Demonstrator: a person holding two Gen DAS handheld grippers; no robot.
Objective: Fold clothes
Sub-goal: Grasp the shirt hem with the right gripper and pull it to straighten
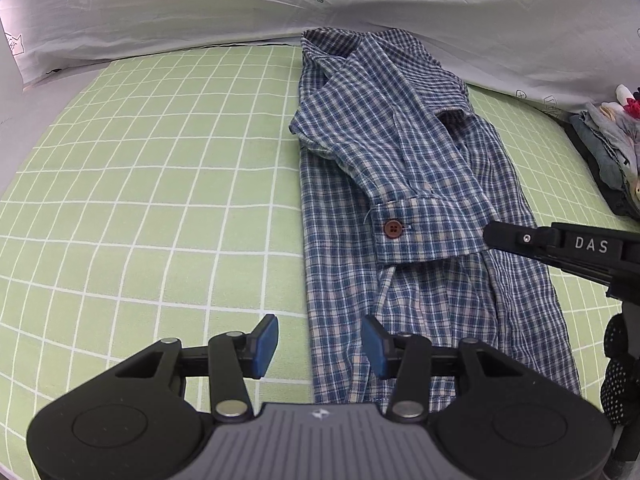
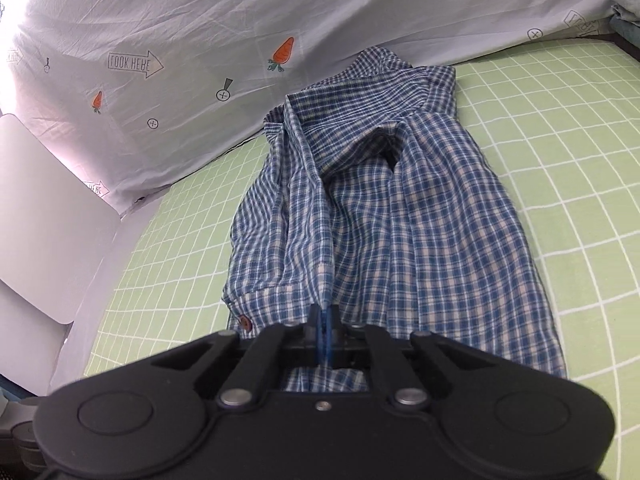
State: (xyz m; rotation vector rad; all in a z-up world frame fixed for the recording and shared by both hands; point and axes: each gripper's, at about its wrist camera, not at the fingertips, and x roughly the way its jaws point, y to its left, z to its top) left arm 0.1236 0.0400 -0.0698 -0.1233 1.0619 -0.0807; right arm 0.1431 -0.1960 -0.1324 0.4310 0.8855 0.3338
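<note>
A blue and white checked shirt [image 1: 404,184] lies on a bed covered by a green sheet with a white grid [image 1: 160,184]. The shirt is drawn into a long narrow strip, its long axis running from the near edge of the bed away toward a pale curtain printed with carrots [image 1: 280,4] at the far side, where the collar end bunches against the cloth. A sleeve is laid back down the strip, and its cuff [image 1: 424,232], with one dark red button [image 1: 393,229], rests about halfway along. The right gripper [image 2: 323,334] has its blue pads pressed together on a fold of fabric at the right end of that cuff; in the left wrist view it reaches in from the right as a black bar marked DAS. The left gripper [image 1: 319,346] hangs with its jaws well apart and nothing between them, just over the near left edge of the strip, with the shirt's hem close below it and bare sheet to its left. So the shirt stretches straight away from both grippers, the right one already on the cloth at mid-length and the left one nearest the hem. This layout fits a sleeve just being laid in, or a lengthwise fold about to be made. A pile of other clothes [image 1: 612,152] sits at the far right.
</note>
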